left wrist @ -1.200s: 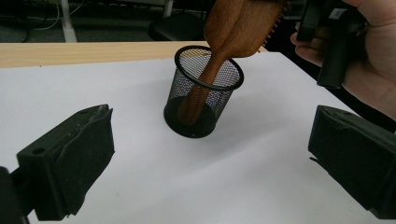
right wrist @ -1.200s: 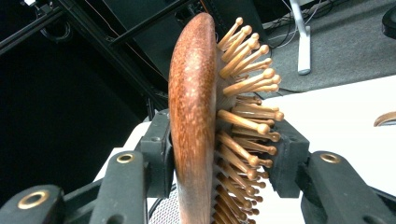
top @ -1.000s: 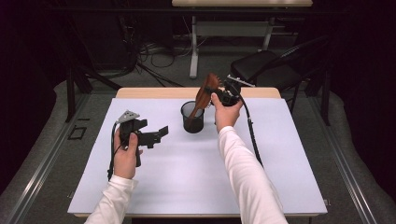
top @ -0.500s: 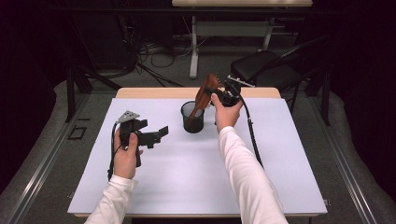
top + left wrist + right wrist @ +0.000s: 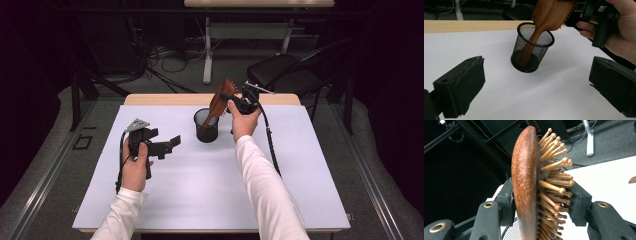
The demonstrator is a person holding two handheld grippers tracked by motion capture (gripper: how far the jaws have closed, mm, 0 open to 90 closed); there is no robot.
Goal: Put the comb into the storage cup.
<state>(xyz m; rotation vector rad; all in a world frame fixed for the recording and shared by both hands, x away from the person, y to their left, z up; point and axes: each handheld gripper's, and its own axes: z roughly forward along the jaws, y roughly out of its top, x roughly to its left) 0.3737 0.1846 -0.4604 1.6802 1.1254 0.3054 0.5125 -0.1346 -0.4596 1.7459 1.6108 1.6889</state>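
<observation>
White table [image 5: 210, 200] roomy, hairbrush [image 5: 220, 101] in cup [image 5: 206, 126]

A reddish-brown speckled wooden hairbrush [image 5: 525, 185] with pale tan, ball-tipped wooden bristles. A black wire-mesh cup [image 5: 206, 125]. A white table cover [image 5: 200, 190] over a light wood tabletop [image 5: 165, 99]. Both grippers, left [image 5: 172, 143] and right [image 5: 231, 100], are black. White sleeves [image 5: 265, 195].

The hairbrush [image 5: 549, 15] head is cut off by the left gripper view's top edge.
</observation>
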